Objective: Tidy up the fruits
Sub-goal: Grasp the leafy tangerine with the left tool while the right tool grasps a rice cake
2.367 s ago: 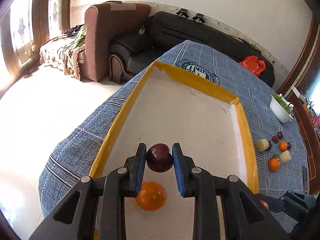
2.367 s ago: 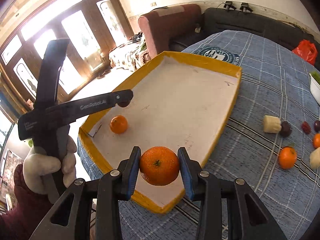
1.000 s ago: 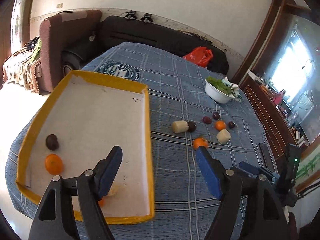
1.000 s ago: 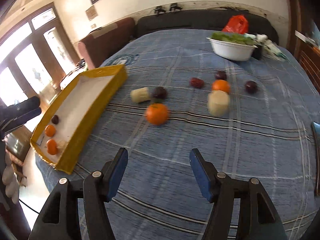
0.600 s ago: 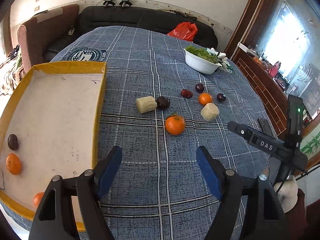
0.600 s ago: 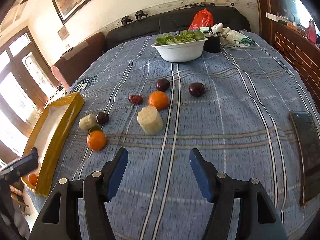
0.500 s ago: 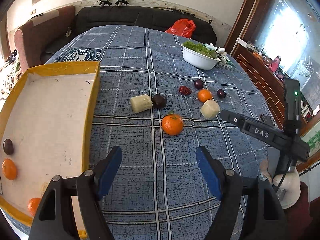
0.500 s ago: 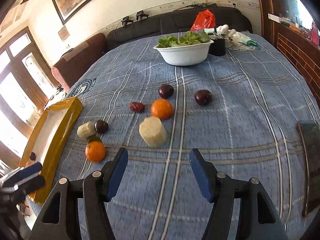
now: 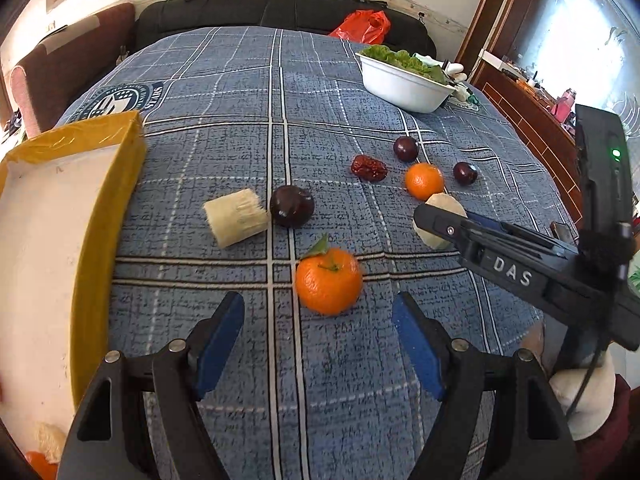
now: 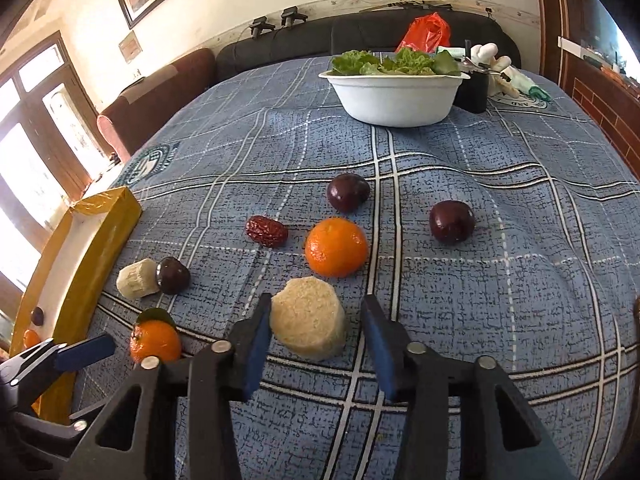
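On the blue cloth lie two oranges, three plums, two pale chunks and one date, beside the yellow tray, with the left gripper and right gripper both spread, empty.

The right gripper stands wide open around a pale cut fruit chunk, its left finger just beside the chunk. Just beyond lies an orange, with a red date to its left and two dark plums farther ahead.
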`<state>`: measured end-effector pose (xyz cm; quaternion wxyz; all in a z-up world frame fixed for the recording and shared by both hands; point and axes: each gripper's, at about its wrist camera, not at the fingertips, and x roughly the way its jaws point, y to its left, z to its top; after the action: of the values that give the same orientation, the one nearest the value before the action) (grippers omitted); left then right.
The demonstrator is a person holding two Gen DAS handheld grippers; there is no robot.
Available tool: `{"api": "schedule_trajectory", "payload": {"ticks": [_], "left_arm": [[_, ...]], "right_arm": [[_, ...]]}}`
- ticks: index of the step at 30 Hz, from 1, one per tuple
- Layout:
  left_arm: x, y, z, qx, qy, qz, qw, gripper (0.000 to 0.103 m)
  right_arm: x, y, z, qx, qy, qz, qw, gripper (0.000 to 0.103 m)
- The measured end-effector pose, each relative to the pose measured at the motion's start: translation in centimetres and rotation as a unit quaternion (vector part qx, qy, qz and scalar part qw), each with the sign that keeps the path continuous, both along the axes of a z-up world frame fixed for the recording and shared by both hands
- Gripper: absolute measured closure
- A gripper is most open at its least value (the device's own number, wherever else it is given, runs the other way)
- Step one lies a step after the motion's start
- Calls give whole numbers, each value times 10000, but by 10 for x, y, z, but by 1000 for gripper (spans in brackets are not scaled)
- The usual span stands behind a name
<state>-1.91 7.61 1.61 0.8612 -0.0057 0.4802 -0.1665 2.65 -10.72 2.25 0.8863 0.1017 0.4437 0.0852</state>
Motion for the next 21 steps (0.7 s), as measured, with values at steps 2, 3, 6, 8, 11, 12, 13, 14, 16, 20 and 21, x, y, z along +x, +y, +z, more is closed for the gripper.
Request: {"api": "schedule_trajectory", "payload": {"ticks": [2,3,6,8,11,12,13,14,16,20,21], "left_arm": [[5,-5,-2,68,-47,-11,10000,28],[7,-7,-3,105,-73,-16,9999,28],[13,-13,-6,161,-152,-40,9997,28],[15,-17,-8,151,-165,-96,9997,30],[15,-23,-12,297,-260,-92,9992,59],[14,-26,-12,407,-341,-83,9986,67],[13,-28,-12,433,-355,-113,9984,68],[12,-28,-12,421,-357,-122,9984,68],[9,-26,-10,374,-376,-92,9985,68],[0,-11,0,142,-433,104,9989,68],[-2,-6,3,55,-428,158,9989,68]], "right_arm": [[-1,2,0,-38,-42,21,10000,63],[-1,2,0,-33,-50,17,10000,64],[-3,-3,0,119,-48,-32,9999,64],[-5,-8,0,208,-54,-80,9997,64],[-6,-13,-1,317,-51,-139,9994,64],[-7,-14,-1,319,-61,-144,9994,64],[-6,-14,0,312,-68,-145,9994,64],[-7,-13,0,285,-84,-141,9995,64],[-8,-11,1,237,-119,-133,9996,64],[-11,-10,4,152,-224,-154,9995,64],[-12,-9,4,126,-254,-173,9994,64]]}}
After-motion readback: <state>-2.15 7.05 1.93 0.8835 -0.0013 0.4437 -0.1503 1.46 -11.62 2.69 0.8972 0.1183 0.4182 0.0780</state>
